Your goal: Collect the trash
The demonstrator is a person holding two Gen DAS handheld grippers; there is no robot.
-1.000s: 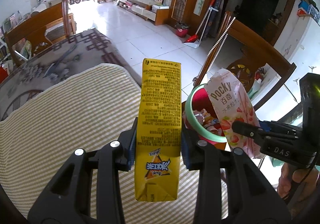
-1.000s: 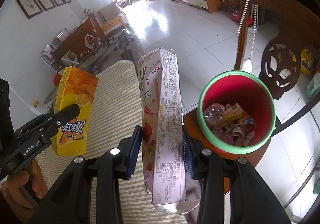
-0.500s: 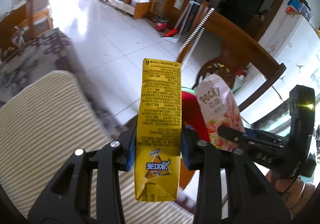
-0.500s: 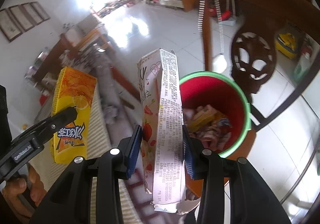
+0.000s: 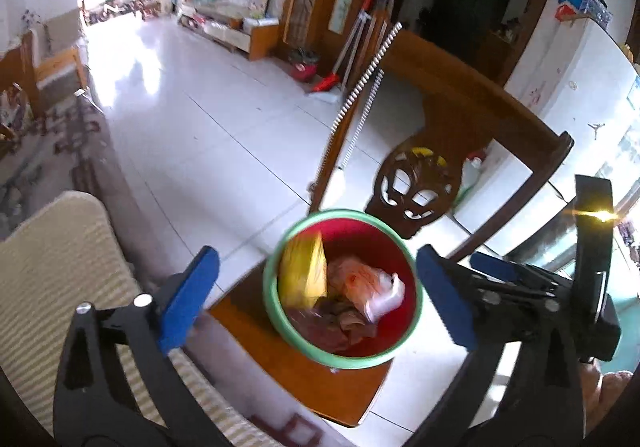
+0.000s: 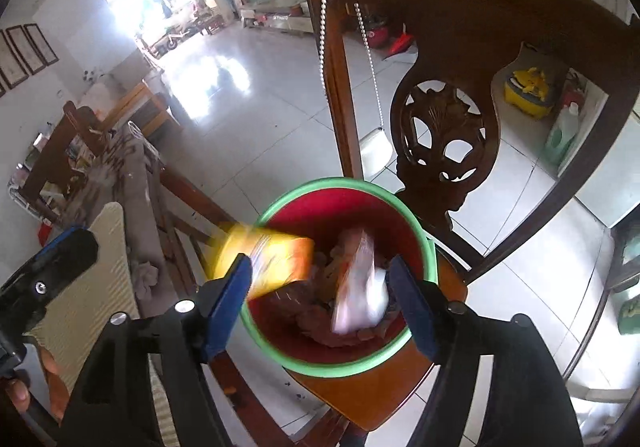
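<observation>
A tiled living room with glossy white floor [image 5: 208, 127] spreads behind a carved wooden chair [image 6: 444, 135], and on that chair's brown seat [image 5: 288, 375] stands a red bucket with a green rim [image 5: 276, 311], serving as the trash bin.

Both grippers hover above the bucket, pointing steeply down into it. The left gripper [image 5: 316, 299] has just been opening; its blue-padded jaws stand wide with nothing between them. The right gripper [image 6: 320, 295] has also just been opening, its jaws apart and bare. The right gripper also shows at the right edge of the left wrist view, just beside the bucket's rim.

The yellow snack box [image 5: 302, 271], motion-blurred, lies below the left gripper at the bucket's left inner wall; in the right wrist view it appears across the rim on the left, so I cannot tell whether it has settled. Its long axis seems to tilt from the rim down into the bucket. The pink Pocky packet [image 6: 360, 287], thin foil with a white crumpled end, lies inside on older wrappers, directly under the right gripper.

The box is rigid printed cardboard; the bucket smooth plastic; the striped beige cushion [image 5: 52, 271] to the left soft, woven. More trash probably lies back that way, nearer the left hand.
</observation>
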